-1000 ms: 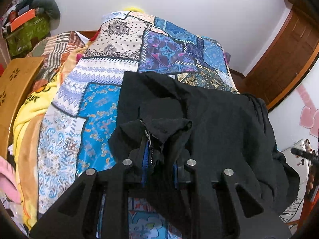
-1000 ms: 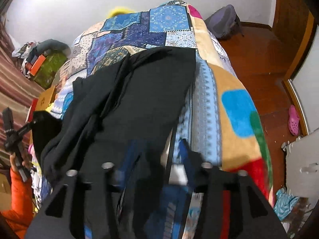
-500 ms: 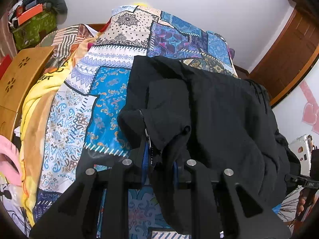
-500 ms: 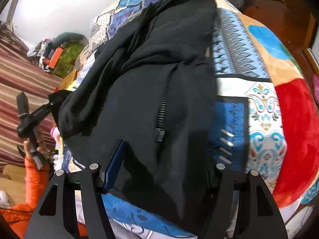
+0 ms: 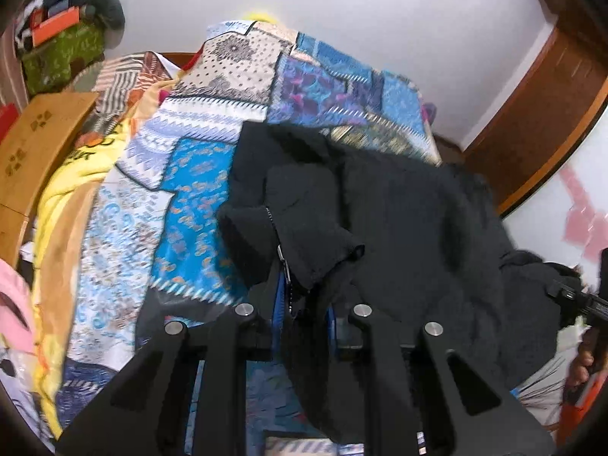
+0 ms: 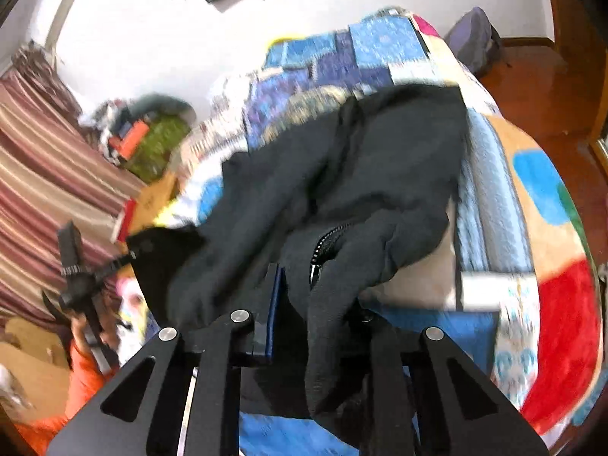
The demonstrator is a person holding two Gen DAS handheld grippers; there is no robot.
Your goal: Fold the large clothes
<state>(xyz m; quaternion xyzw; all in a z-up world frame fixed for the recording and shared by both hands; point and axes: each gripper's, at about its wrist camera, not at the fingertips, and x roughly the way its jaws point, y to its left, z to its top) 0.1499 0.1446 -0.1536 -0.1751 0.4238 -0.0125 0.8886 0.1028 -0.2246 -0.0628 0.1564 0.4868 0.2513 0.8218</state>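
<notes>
A large black zip jacket [image 5: 399,220] lies bunched on a bed with a patchwork blue quilt [image 5: 197,197]. My left gripper [image 5: 304,304] is shut on a zipper edge of the jacket and holds it above the quilt. In the right wrist view the jacket [image 6: 361,174] hangs over my right gripper [image 6: 315,304], which is shut on its fabric near the zipper pull [image 6: 314,270]. The right fingertip is hidden under cloth. The left gripper's handle [image 6: 76,266] shows at the left of that view.
A wooden board [image 5: 34,140] and a pile of clutter with a green bag [image 5: 57,57] stand left of the bed. A wooden door [image 5: 539,114] is at the right. A grey backpack [image 6: 475,41] sits on the wood floor beyond the bed.
My right gripper has closed on the jacket and lifted it, so the view tilts up toward the wall. My left gripper keeps its hold and has shifted little.
</notes>
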